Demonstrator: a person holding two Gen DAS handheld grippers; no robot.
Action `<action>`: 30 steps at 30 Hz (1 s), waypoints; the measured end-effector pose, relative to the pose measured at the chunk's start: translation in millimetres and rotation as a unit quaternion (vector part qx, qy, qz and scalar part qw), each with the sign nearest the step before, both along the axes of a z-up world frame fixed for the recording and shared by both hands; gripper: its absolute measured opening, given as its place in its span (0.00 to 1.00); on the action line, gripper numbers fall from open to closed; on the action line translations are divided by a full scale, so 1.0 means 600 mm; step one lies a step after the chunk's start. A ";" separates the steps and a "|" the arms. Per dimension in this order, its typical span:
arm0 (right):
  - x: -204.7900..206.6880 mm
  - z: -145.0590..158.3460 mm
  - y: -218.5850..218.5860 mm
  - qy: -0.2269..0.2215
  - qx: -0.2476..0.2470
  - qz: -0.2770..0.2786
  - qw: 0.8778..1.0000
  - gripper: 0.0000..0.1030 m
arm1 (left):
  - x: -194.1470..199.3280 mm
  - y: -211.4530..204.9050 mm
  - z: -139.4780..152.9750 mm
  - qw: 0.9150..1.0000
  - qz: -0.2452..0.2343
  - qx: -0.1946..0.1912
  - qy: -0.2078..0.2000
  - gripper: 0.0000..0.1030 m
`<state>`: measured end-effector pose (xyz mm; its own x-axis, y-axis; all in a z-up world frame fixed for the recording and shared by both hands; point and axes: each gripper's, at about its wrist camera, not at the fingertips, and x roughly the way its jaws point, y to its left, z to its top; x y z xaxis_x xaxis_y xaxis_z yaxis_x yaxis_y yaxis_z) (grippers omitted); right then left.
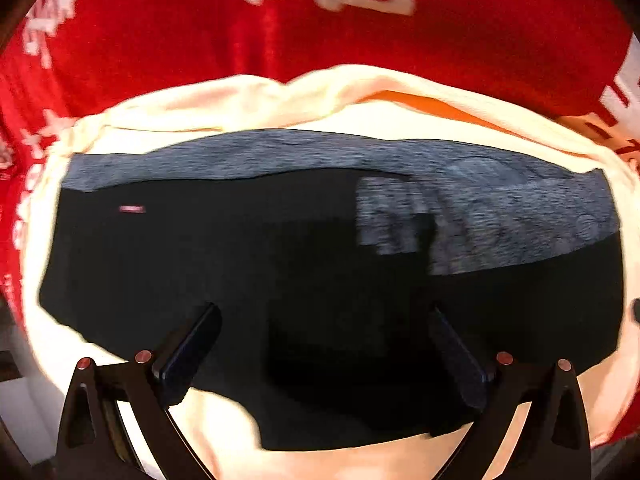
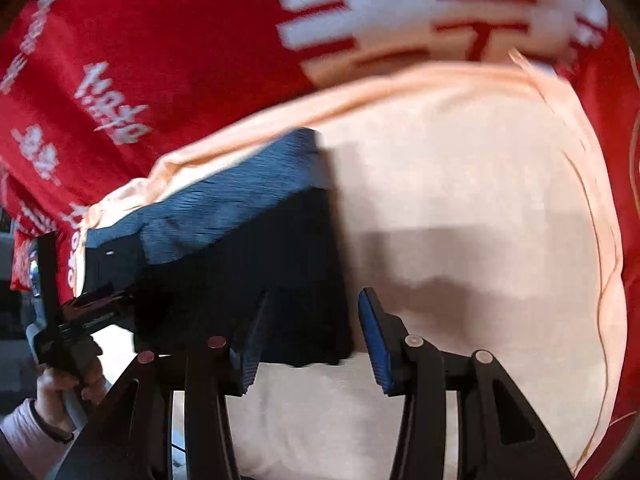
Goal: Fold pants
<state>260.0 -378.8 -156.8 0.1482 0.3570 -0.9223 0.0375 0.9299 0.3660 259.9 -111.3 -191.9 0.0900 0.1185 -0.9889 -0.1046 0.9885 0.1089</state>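
The folded dark pants (image 1: 304,264), grey waistband along their top, lie mid-frame on a cream cloth (image 1: 248,100) over a red cloth (image 2: 168,40) printed with white writing, too blurred to read. The left gripper (image 1: 324,340) hangs above them, jaws wide apart. The right gripper (image 2: 312,332), lower centre, has jaws apart, empty.

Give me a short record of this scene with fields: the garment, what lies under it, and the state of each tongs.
garment: dark pants with grey waistband, lying folded and flat
surface: cream cloth over a red printed cloth
left tongs: open wide, above the pants, holding nothing
right tongs: open, over the right edge of the pants, holding nothing
task state: pants look folded
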 end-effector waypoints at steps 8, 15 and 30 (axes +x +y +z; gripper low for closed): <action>0.020 0.002 0.170 -0.020 0.007 0.106 0.994 0.48 | -0.027 0.031 0.002 0.999 0.029 0.034 0.020 1.00; 0.007 -0.004 0.232 -0.019 -0.024 0.115 0.993 0.61 | -0.039 0.093 0.006 0.999 0.034 0.021 0.023 1.00; -0.053 -0.048 0.351 0.005 -0.100 0.063 0.993 0.74 | -0.070 0.214 0.025 1.000 0.002 0.023 0.019 1.00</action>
<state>228.5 -168.3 -185.7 0.1045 0.1820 -0.9777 -0.0805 0.9814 0.1741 217.9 16.9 -176.6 0.0513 0.1641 -0.9851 -0.1038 0.9819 0.1582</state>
